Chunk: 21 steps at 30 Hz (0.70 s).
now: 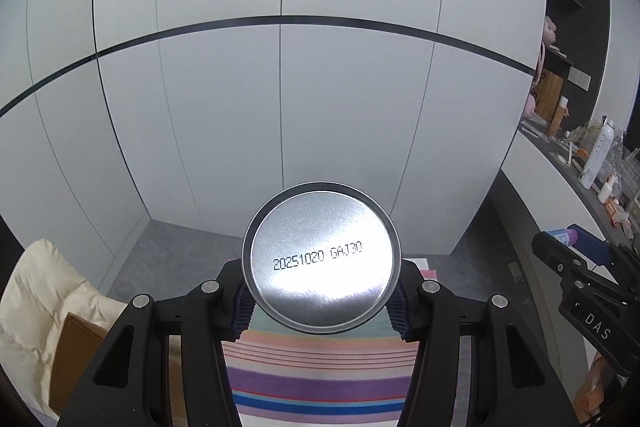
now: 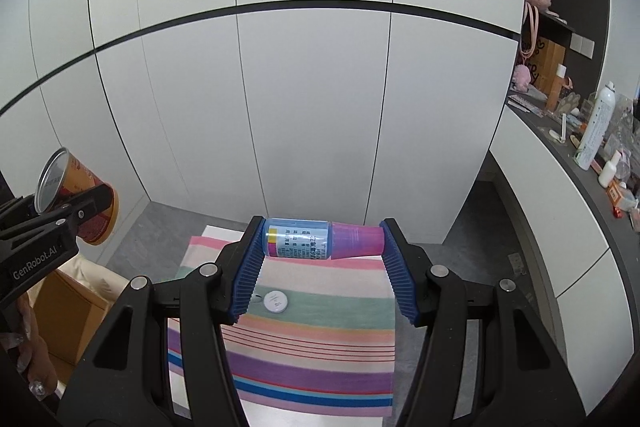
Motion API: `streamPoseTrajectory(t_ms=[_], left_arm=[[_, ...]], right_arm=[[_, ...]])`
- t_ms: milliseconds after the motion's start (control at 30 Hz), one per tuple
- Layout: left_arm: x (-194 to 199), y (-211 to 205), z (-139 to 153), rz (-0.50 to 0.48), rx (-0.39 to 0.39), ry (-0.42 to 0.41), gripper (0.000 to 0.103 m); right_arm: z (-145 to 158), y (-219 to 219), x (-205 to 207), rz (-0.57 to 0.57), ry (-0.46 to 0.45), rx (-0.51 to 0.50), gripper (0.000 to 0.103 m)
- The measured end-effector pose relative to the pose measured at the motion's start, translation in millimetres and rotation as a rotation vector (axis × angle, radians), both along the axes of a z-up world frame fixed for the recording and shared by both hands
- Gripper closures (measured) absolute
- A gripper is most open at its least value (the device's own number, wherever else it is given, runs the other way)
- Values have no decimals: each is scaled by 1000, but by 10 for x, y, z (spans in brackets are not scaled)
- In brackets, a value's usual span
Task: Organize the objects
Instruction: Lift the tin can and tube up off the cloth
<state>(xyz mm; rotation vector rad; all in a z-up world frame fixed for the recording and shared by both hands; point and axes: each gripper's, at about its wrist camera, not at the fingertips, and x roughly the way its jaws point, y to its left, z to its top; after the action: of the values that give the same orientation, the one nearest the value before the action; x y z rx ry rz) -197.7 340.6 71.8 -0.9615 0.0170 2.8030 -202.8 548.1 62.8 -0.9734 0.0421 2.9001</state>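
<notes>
A striped cloth point(image 2: 312, 311) lies spread below both tools, a small white disc point(image 2: 275, 301) resting on it. The left hand-held gripper point(image 1: 320, 301) clamps a can point(image 1: 321, 258), metal base toward its camera, above the cloth. The right hand-held gripper point(image 2: 322, 241) grips a bottle point(image 2: 320, 239) end to end, sideways over the cloth's far edge.

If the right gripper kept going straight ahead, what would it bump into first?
Probably the white cupboard doors. The right gripper, shut on a blue and purple bottle held crossways, points at them over the striped cloth. Nothing else shows in between, though depth is unclear.
</notes>
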Motion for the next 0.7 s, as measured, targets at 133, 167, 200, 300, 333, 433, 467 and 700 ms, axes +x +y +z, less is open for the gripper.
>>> streamPoseTrajectory(t_ms=[133, 167, 200, 300, 333, 433, 467, 700], left_arm=[[81, -39, 19, 0, -7, 9, 49], [107, -49, 23, 1, -10, 10, 49], [132, -59, 28, 1, -9, 10, 49], [168, -80, 27, 1, -3, 7, 49], [184, -85, 31, 0, -2, 7, 49], [214, -81, 43, -1, -7, 10, 49], [230, -93, 46, -3, -6, 10, 49], [327, -131, 1, 2, 4, 16, 49]], right_arm=[[3, 35, 40, -3, 2, -1, 43], [-11, 47, 47, -4, 0, 2, 43], [-21, 50, 63, -8, -1, 3, 43], [-28, 43, 117, -11, -8, -1, 43], [-32, 48, 130, -13, -11, -4, 43], [-40, 68, 165, -17, -16, -14, 43], [-39, 69, 178, -18, -16, -14, 43], [-39, 37, 295, -23, -19, -1, 43]])
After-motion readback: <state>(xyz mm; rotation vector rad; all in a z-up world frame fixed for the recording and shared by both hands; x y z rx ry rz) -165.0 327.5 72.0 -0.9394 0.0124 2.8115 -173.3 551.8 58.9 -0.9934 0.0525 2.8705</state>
